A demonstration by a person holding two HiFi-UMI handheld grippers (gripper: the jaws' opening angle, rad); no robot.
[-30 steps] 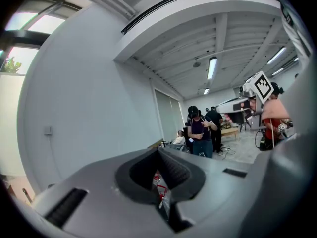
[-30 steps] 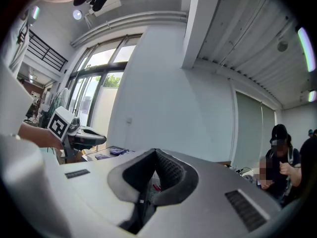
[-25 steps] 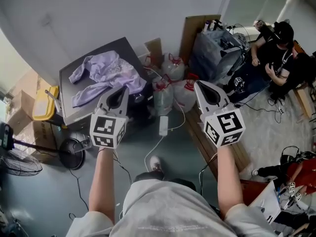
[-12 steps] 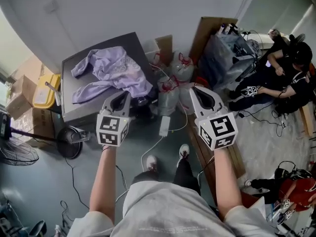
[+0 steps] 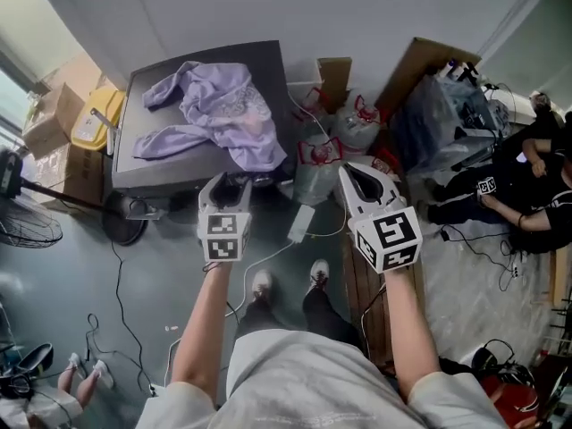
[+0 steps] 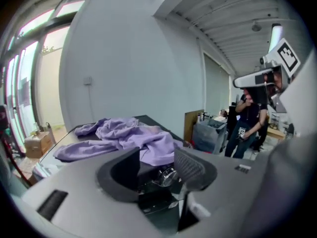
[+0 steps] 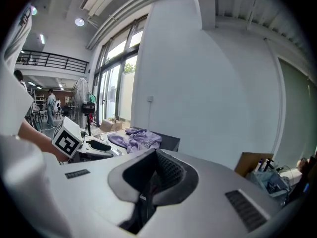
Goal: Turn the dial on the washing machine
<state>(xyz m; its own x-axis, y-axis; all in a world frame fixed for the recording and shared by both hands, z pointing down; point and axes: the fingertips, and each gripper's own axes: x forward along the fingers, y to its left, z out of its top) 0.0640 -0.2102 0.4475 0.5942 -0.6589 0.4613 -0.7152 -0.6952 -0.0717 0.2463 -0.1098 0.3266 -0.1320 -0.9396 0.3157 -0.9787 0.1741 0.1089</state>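
Both bare forearms (image 5: pixel 200 329) reach forward, side by side and a little apart. The grey left claw (image 5: pixel 231 184), capped by its marker cube, points ahead. Its jaws are opening, with nothing pinched between the pads. The grey right claw (image 5: pixel 350 172) points ahead too, jaws pressed together and empty.

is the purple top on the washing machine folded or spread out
Spread, not folded: the purple top lies crumpled across the washing machine, one sleeve stretched out.

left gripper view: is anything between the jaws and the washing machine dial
Nothing visible does. The dial shows untouched in the gap of the left gripper, whose jaws are opening. The purple garment hangs just above it, not across.
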